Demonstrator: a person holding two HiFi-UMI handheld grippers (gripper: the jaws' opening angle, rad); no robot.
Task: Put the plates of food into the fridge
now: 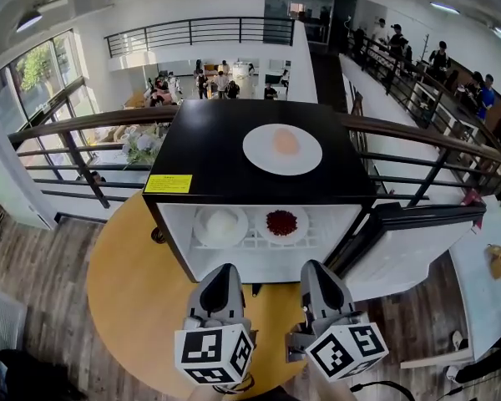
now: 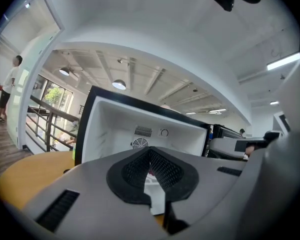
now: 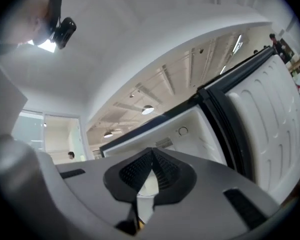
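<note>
The left gripper [image 1: 222,271] and right gripper [image 1: 316,267] are held, fingers shut and empty, before the open fridge [image 1: 202,150], two plates [image 1: 220,225] shelved just ahead of the fingers and a third plate [image 1: 282,149] left on top beyond them, presumably to be fetched next.

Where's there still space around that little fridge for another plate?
On the fridge's black top, the left half is bare, between the pink-food plate and the yellow sticker. The shelf inside is crowded: white-food plate and red-food plate side by side, only a strip by the right wall.
</note>
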